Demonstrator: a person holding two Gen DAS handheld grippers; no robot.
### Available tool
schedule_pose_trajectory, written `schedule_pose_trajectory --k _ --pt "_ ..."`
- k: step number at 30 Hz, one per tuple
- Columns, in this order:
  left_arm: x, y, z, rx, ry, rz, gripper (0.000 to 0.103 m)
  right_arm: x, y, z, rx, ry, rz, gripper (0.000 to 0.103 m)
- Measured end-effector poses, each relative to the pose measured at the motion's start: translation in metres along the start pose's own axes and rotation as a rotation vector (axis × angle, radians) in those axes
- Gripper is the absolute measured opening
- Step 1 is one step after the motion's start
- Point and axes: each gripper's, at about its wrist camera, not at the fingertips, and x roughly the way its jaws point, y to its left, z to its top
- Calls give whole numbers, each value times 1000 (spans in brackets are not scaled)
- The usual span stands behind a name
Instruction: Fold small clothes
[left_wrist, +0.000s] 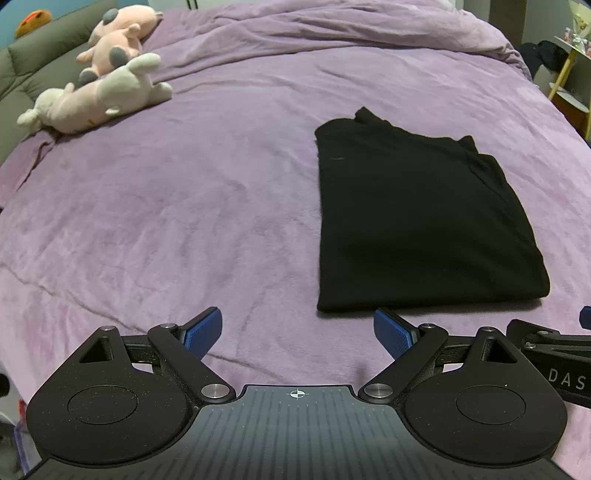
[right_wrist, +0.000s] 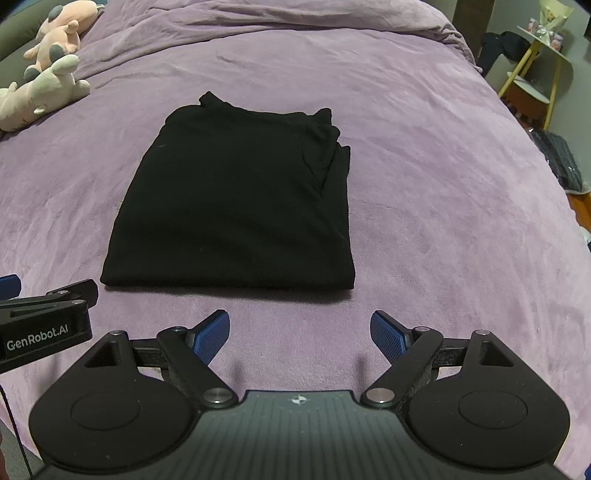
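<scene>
Black folded garment (right_wrist: 236, 199) lies flat on the purple bedspread (right_wrist: 424, 184), its near edge straight, its far edge uneven. We hold both tongs, left (left_wrist: 297, 332) and right (right_wrist: 299, 332), spread wide and empty, just short of the near edge. Bare bedspread surrounds the garment; plush toys (left_wrist: 99, 96) lie well beyond its left edge.

My blue ribbed finger pads (right_wrist: 212, 334) sit on matt black plastic arms, the folded black shirt (right_wrist: 236, 206) looks soft matt knit, purple blanket (right_wrist: 443, 184) at 2 o'clock is fuzzy.
</scene>
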Motion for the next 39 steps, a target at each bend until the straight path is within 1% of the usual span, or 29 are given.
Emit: schedule_pose_trajectory --k 18,39 --pt "-1 1 -1 -9 4 -11 94 -1 -3 2 8 -9 5 84" --pt "-3 -1 0 4 5 -11 94 -4 -2 2 12 -12 1 84"
